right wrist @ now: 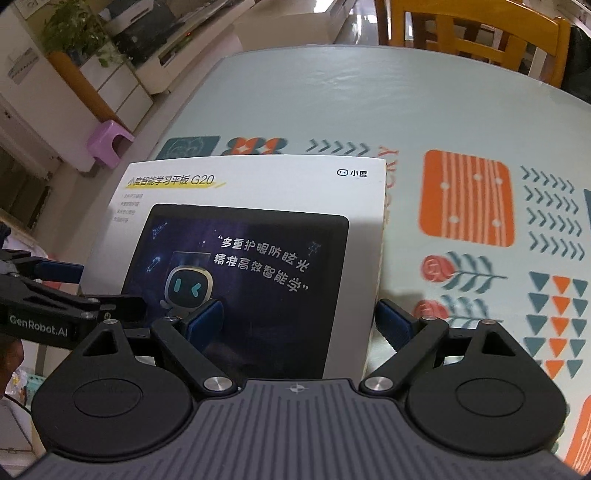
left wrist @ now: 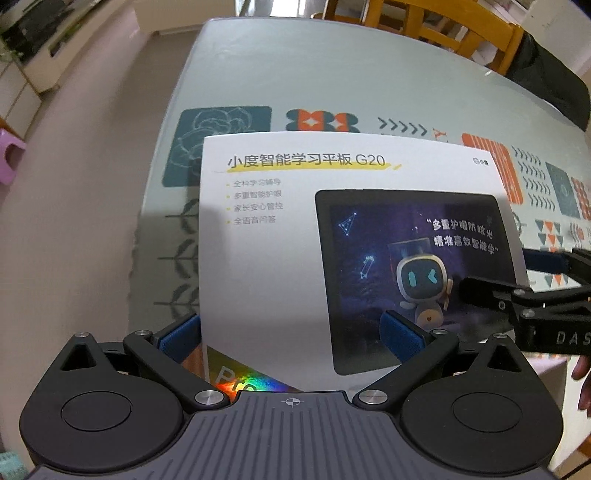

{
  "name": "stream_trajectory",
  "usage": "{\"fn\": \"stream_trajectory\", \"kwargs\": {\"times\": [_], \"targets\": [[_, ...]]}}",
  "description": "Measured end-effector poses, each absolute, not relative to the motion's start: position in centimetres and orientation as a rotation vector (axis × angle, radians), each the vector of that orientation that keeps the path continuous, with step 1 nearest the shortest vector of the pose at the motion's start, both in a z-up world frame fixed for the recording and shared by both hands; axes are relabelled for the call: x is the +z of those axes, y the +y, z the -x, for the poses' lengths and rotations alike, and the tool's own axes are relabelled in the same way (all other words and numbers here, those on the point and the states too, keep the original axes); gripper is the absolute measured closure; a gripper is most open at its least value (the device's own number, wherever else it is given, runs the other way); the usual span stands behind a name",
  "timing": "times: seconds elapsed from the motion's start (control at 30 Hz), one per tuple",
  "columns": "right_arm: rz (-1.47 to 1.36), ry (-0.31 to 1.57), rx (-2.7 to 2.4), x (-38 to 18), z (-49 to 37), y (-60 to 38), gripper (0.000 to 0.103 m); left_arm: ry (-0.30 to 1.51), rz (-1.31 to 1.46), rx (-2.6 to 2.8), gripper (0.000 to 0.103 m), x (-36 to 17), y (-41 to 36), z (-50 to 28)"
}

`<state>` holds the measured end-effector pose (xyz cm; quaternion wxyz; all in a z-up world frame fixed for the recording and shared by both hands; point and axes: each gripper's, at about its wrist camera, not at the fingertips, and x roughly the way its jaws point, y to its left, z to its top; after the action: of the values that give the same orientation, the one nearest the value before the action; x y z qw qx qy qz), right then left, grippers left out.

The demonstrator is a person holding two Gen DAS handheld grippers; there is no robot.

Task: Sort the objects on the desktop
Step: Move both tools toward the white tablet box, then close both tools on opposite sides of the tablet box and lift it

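Note:
A white tablet box printed with a dark screen and a small robot lies at the near left part of the patterned table. My left gripper straddles the box's left edge: its left pad sits beside that edge, partly hidden by it, and its right pad is over the top face. My right gripper straddles the right edge of the box the same way. Both pairs of jaws stand wide apart. Each gripper also shows in the other's view: right gripper, left gripper.
The table stretches ahead and to the right, with its left edge close to the box. A wooden chair stands at the far side. A purple stool and low cabinets are on the floor to the left. A hand shows at the right.

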<state>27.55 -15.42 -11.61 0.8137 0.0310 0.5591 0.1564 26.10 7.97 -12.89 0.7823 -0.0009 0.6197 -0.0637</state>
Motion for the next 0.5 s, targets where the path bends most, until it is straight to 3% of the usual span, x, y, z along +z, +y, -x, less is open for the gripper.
{"fn": "stream_trajectory", "kwargs": {"times": [0.5], "targets": [[-0.094, 1.228, 0.251, -12.0, -28.1, -8.3, 0.000, 1.355, 0.017, -0.270, 0.000, -13.5, 15.4, -26.3]]}}
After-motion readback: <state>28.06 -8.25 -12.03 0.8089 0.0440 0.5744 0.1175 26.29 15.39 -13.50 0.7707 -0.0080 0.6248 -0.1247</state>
